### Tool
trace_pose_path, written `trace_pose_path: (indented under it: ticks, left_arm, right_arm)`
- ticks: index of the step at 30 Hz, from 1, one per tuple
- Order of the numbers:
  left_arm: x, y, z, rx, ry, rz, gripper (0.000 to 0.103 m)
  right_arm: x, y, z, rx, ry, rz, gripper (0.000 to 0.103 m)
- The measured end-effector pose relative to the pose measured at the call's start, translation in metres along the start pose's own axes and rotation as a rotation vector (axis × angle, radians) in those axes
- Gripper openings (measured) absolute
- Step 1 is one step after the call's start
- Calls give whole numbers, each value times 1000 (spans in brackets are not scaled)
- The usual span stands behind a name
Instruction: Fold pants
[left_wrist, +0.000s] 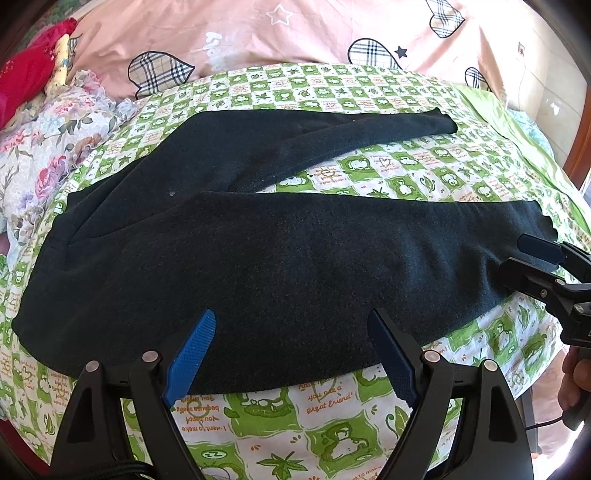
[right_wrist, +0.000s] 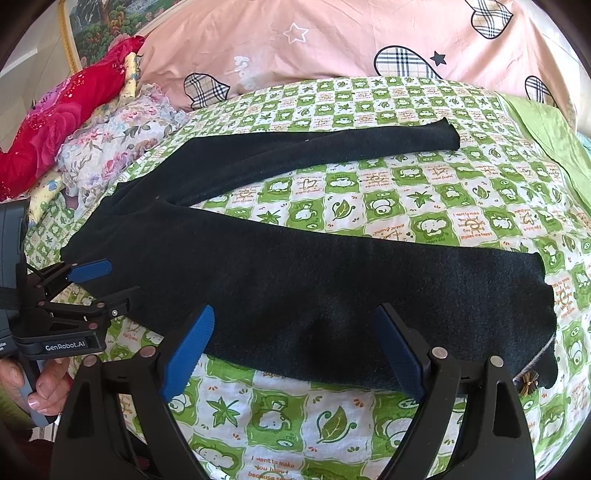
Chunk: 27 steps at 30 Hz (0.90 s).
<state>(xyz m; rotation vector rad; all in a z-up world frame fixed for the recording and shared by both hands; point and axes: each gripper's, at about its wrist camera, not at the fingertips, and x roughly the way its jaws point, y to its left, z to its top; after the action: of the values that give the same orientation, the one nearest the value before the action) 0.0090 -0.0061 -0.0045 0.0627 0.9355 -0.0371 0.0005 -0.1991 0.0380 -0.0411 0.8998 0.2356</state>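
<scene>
Both grippers (left_wrist: 291, 325) (right_wrist: 295, 325) wide above pants (left_wrist: 258, 258)

The dark pants (left_wrist: 258, 258) lie flat on the bed, unfolded. Waist is at the left, and the two legs spread apart in a V toward the right.

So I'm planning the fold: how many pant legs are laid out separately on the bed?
2. On the black knit pants, the near leg runs along the bed's front edge by both open jaws; the far leg angles off toward the pink pillow.
</scene>
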Motion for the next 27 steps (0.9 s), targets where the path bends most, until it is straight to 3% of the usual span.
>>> trace_pose_path:
  ticks: [13, 27]
  left_arm:
    - [3, 0, 15, 21, -3, -6, 85]
    - [28, 6, 84, 85, -16, -17, 85]
  right_arm:
    - [1, -11, 13, 29, 2, 28, 88]
    - [15, -58, 70, 52, -4, 26, 88]
